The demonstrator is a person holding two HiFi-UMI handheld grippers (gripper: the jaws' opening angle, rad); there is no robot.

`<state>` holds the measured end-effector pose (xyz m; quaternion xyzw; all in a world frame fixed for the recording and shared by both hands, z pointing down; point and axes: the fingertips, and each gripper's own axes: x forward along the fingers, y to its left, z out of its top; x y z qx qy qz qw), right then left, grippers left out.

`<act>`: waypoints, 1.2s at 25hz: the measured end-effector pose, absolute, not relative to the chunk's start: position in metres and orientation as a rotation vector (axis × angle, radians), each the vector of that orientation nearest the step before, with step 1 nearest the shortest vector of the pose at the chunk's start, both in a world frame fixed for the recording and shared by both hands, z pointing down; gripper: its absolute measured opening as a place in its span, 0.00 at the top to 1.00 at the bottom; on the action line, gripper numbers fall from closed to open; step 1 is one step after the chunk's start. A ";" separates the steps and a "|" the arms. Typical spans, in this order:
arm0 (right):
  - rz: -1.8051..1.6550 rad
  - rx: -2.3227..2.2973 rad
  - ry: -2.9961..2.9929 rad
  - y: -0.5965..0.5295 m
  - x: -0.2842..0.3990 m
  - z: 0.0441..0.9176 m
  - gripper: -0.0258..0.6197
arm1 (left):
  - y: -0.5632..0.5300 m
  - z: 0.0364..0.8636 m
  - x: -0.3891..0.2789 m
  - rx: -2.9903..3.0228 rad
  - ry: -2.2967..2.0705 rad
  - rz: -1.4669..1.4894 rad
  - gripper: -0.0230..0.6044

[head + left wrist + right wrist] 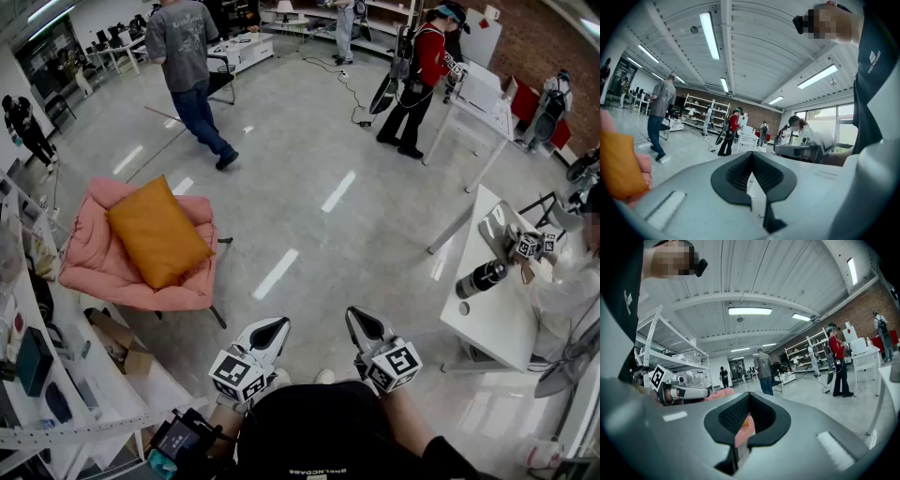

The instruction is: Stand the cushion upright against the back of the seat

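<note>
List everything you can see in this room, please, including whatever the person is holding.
cushion: one, mustard orange, lying on the chair
chair: one, pink, on the floor at left
table: one, white, at right
cylinder: one, black, on the table
person in grey: one, walking, far left
person in red: one, standing, far right
left gripper: one, grey with black jaws, shut and empty, bottom centre
right gripper: one, same colours, shut and empty, beside it

One orange cushion [157,232], one pink chair [98,272], two tools [272,328] [362,319]
</note>
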<state>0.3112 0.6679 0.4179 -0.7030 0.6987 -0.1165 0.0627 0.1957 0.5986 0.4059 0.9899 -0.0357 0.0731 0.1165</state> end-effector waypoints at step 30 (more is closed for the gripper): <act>-0.463 -2.044 2.173 0.520 0.238 0.467 0.95 | 0.450 0.460 0.077 2.786 -0.343 0.252 0.93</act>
